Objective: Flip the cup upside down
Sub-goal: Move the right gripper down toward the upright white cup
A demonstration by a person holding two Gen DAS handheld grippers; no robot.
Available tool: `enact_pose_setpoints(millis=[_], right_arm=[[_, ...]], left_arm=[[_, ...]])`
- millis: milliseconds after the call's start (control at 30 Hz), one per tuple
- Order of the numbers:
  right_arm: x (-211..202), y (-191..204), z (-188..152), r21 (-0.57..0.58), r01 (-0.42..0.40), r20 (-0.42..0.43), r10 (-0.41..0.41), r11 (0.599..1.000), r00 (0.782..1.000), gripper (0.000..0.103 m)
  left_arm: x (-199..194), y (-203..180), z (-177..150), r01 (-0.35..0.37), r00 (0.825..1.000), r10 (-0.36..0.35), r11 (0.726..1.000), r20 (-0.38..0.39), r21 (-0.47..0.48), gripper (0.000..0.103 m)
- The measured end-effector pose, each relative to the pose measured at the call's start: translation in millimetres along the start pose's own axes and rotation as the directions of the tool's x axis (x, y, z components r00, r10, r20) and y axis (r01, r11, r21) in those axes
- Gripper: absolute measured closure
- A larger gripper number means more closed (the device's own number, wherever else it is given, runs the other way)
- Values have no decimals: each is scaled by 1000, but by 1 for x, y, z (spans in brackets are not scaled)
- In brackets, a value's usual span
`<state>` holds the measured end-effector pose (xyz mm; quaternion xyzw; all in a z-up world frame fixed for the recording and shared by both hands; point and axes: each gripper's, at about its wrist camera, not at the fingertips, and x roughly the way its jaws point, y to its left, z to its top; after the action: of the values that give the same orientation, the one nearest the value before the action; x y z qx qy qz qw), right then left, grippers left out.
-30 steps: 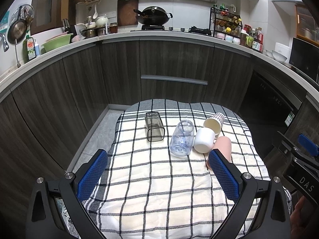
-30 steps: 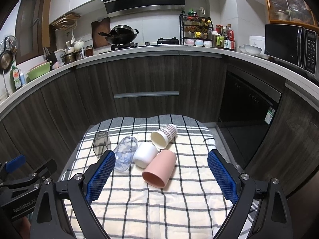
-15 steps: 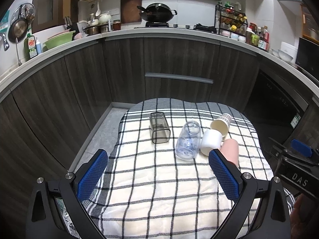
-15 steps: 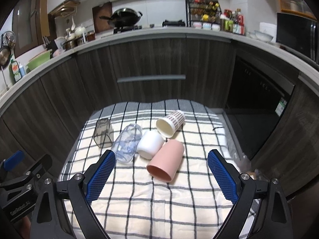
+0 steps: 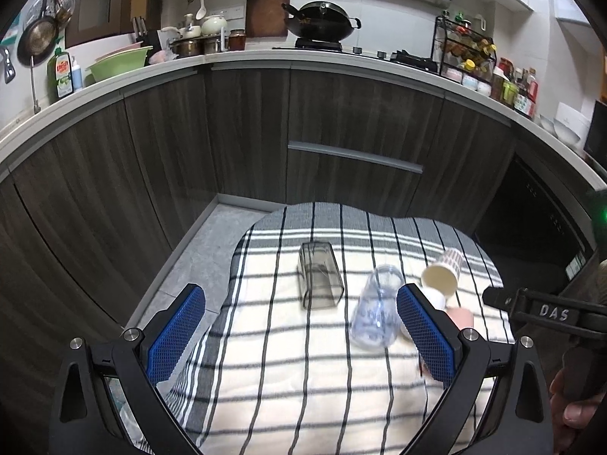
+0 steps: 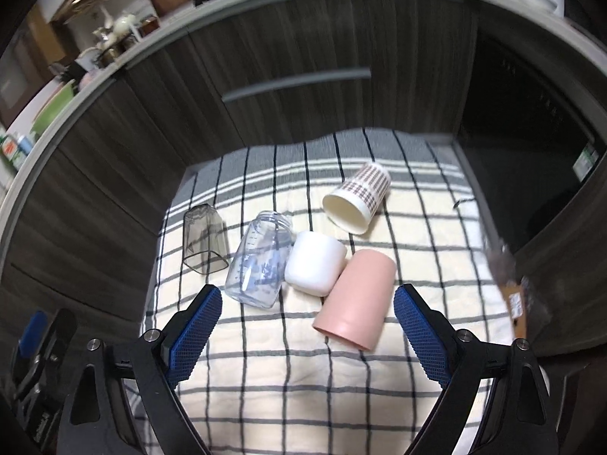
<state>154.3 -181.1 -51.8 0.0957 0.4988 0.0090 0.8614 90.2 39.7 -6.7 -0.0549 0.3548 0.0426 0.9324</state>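
Note:
Several cups lie on their sides on a checked cloth (image 6: 288, 371): a pink cup (image 6: 356, 297), a white cup (image 6: 314, 262), a patterned paper cup (image 6: 358, 199), a clear bottle-like cup (image 6: 261, 261) and a smoky square glass (image 6: 203, 240). My right gripper (image 6: 308, 328) is open and empty, just short of the pink cup. My left gripper (image 5: 299, 335) is open and empty, above the cloth's left part. In the left wrist view the smoky glass (image 5: 320, 280), clear cup (image 5: 375, 311) and paper cup (image 5: 442, 276) show; the pink cup (image 5: 461, 316) is mostly hidden behind my right finger.
Dark wood cabinets (image 5: 341, 144) curve behind the table under a white counter (image 5: 212, 62) with pots and bottles. A dark oven front (image 6: 531, 113) stands to the right. Grey floor (image 5: 205, 250) lies left of the table. The other gripper's body (image 5: 546, 313) shows at right.
My right gripper has moved forward and tilted down, so the cups are closer and larger. My left gripper has shifted left, and the cups now sit right of its centre.

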Motion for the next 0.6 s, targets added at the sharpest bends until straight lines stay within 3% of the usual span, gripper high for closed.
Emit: enact_pose_setpoints(millis=[367, 600], right_arm=[[68, 0, 38, 58, 1, -191, 10, 998, 981, 17], [114, -1, 51, 100, 17, -316, 15, 995, 949, 22]], left_arm=[[42, -3, 35, 21, 999, -21, 1000, 24, 16, 0], [77, 2, 44, 15, 1000, -15, 1000, 9, -1, 0]])
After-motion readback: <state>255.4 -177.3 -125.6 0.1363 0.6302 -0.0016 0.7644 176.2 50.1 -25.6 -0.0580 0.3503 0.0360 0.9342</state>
